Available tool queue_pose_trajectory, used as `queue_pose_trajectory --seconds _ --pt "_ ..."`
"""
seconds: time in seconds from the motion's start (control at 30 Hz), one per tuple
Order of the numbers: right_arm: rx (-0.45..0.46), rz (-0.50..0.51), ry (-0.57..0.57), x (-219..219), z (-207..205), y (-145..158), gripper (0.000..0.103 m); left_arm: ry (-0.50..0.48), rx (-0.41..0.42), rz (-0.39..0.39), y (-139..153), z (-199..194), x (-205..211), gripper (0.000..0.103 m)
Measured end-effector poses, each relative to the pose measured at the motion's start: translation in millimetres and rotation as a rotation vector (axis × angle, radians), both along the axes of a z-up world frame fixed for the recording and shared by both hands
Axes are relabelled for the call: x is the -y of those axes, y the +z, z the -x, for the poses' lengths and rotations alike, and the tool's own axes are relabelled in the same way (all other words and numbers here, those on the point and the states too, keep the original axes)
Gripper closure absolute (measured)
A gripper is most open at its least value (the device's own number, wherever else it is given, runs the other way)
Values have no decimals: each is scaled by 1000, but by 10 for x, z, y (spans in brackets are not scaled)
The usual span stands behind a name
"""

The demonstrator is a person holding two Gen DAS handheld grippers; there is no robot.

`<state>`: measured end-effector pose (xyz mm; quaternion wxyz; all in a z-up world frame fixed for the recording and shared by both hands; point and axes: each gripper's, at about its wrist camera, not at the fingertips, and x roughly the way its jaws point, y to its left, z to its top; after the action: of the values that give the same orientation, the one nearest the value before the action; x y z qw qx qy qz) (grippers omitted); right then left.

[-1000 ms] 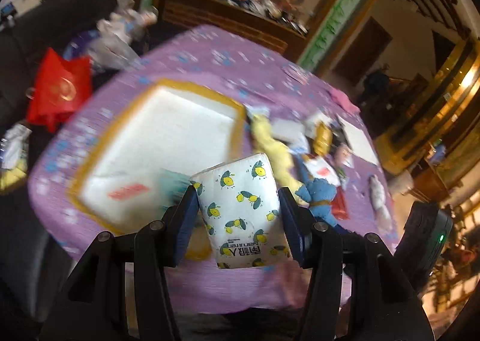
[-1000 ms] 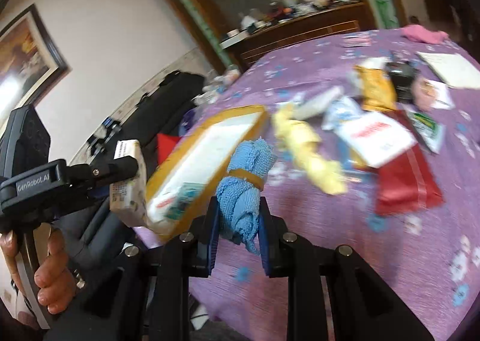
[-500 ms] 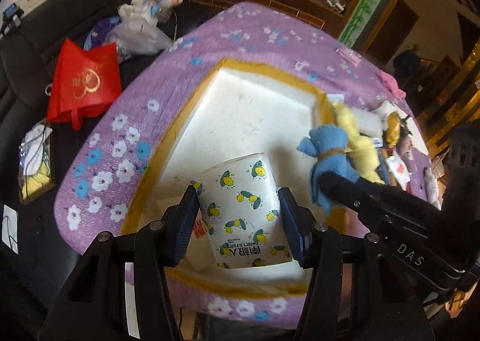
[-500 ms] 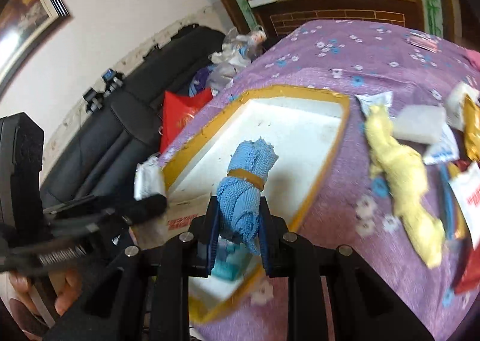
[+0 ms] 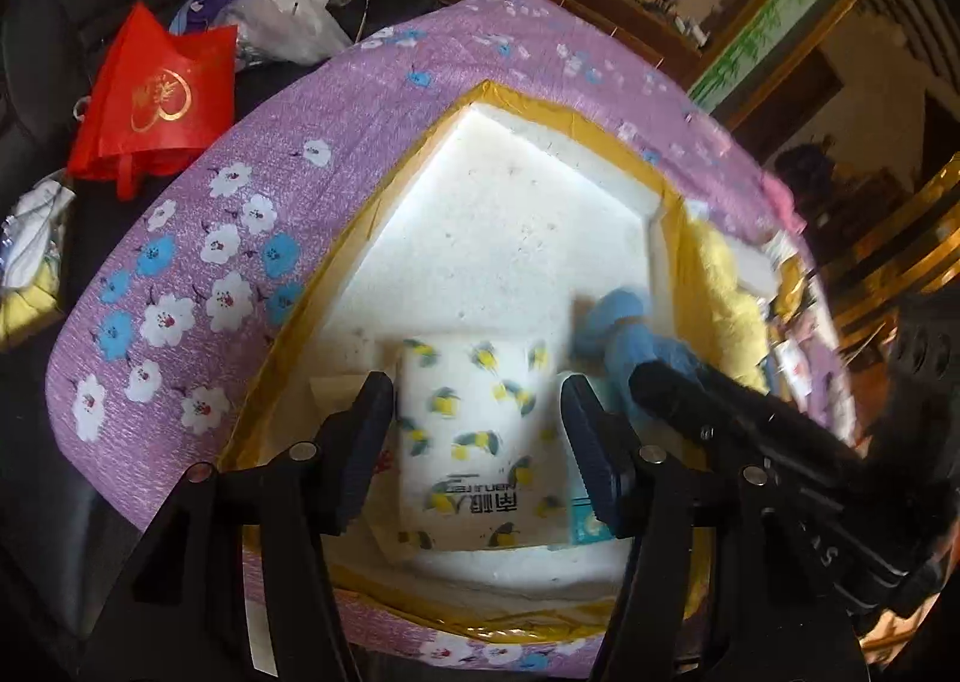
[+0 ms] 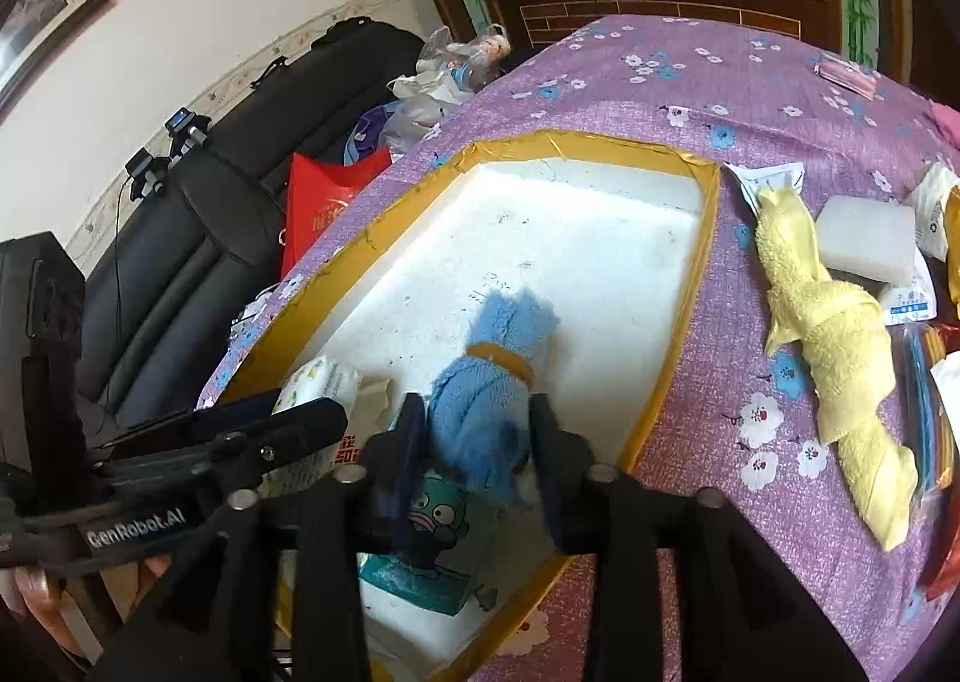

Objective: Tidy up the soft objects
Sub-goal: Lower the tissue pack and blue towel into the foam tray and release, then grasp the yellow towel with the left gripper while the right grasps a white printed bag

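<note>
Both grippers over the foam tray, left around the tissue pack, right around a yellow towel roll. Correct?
Wrong colour: the right gripper is around the blue towel roll, as the right wrist view shows. The yellow towel lies outside the foam tray. The left gripper is around the tissue pack.

The tray (image 6: 699,256) looks like white foam, grainy and matt, its rim bound in glossy yellow tape. The tissue pack (image 5: 474,442) has a smooth, faintly shiny plastic wrap printed with lemons. The blue towel (image 6: 486,412) is fluffy terry cloth; at 3 o'clock from it, the yellow towel (image 6: 834,346) is the same looped cloth. The table (image 6: 630,81) wears a matt purple woven cloth. Both tongs are matt black plastic.
</note>
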<state>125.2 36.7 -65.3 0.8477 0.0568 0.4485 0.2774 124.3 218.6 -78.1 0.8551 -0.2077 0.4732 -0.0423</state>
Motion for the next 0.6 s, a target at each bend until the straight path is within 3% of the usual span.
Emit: queue_pose_trajectory --seconds 0.1,0.23,0.3,0.4,0.5,0.6 --pt "23 -17 13 38 69 75 44 26 34 78 48 71 -43 39" --pt "43 -88 30 228 189 182 43 111 99 188 153 225 -115 34" --pt "57 -118 26 358 259 229 43 134 124 172 222 293 -54 31" --pt "71 -162 17 645 399 258 40 157 141 85 348 403 165 31" --pt "60 -206 14 980 545 195 40 72 199 41 509 531 527 31" --pt "39 -224 -16 1310 654 89 40 -13 190 33 599 532 930 31"
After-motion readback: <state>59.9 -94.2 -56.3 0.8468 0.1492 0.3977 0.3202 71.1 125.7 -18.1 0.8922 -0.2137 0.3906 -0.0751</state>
